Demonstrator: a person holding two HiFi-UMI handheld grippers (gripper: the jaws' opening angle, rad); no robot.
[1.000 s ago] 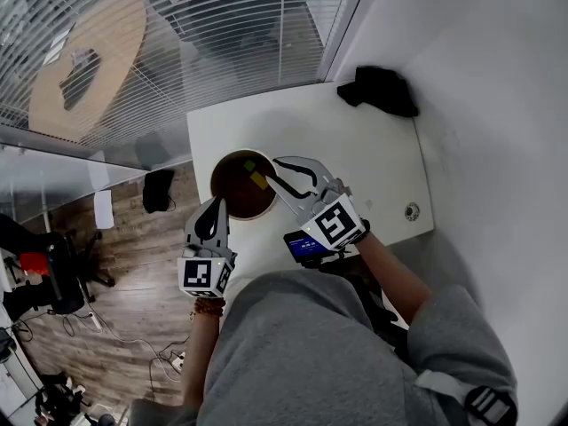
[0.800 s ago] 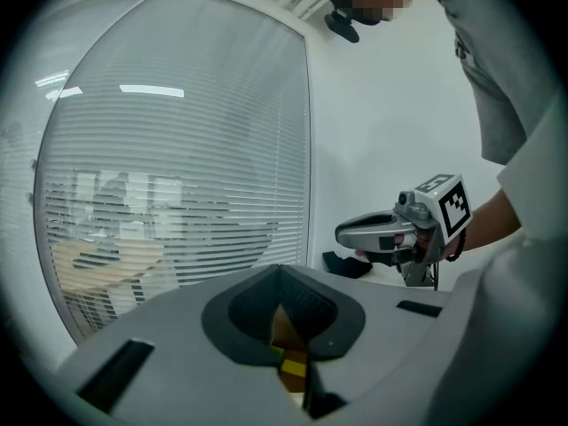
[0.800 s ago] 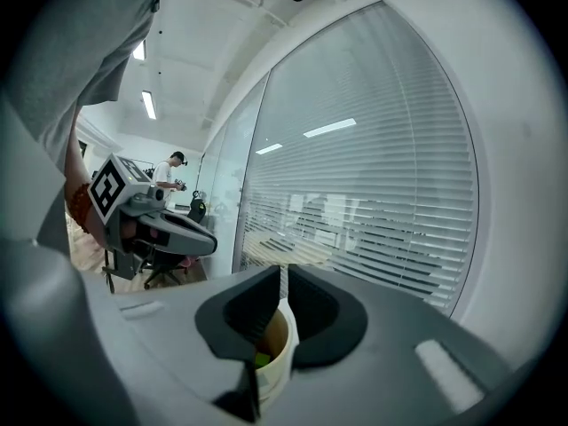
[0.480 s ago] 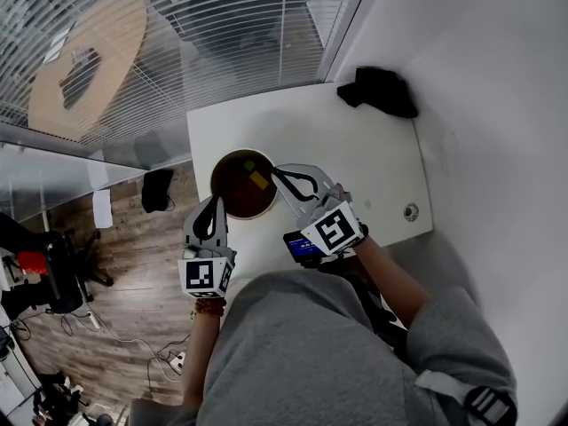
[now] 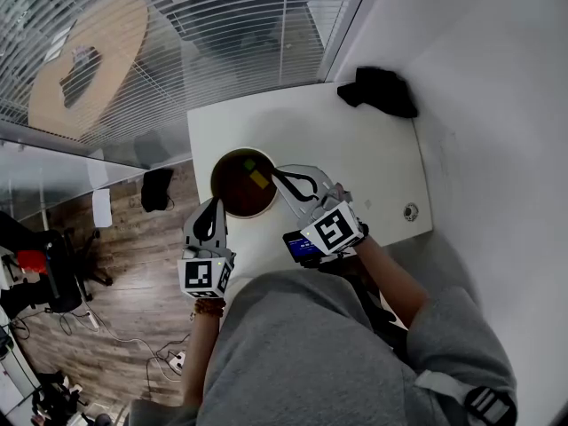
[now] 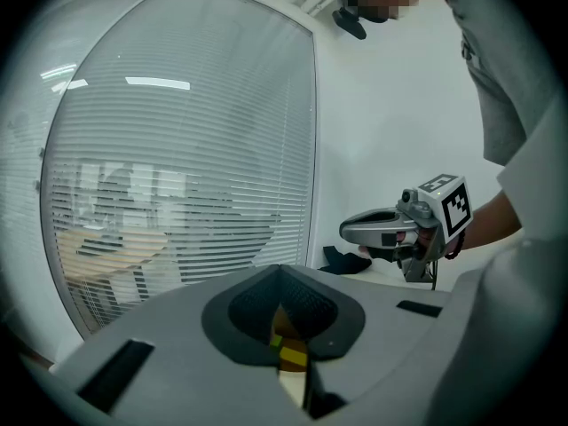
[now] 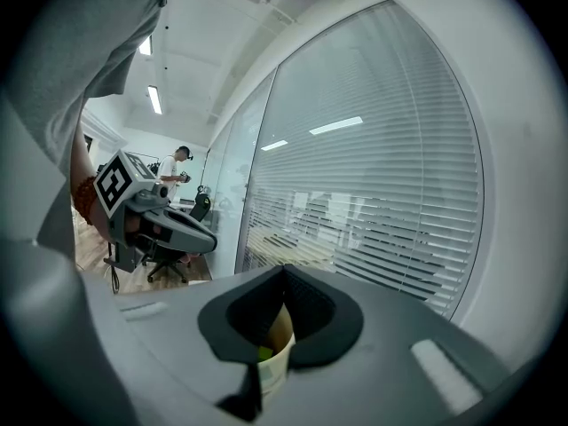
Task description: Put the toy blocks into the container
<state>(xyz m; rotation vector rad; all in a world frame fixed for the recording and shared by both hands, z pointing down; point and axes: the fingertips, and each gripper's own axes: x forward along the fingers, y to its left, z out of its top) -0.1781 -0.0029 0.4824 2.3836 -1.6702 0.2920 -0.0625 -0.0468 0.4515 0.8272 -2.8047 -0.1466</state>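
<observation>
Container [image 5: 238,204]: its dark inside is hiding the floor, and the right-hand rim is lying covered by the right gripper [image 5: 273,174].
Yellow block [image 5: 258,179], green block [image 5: 250,164]: showing as specks, shapes too small to tell.
Table [image 5: 355,149]: its near edge is sitting hidden behind the person's torso [image 5: 302,344].
Black item [image 5: 380,90]: too small to identify.

A second ago the two jaws of the right hand-held gripper [image 5: 274,175] stood apart. The farther one arched over the right edge of the round, white-rimmed container with a brown inside [image 5: 230,194], and the nearer one's tip reached in close beside the yellow toy block [image 5: 258,178]. By half a second ago the jaws had come together. They are together now with nothing between them, and their joined tip has drawn back a little to the container's right rim.
</observation>
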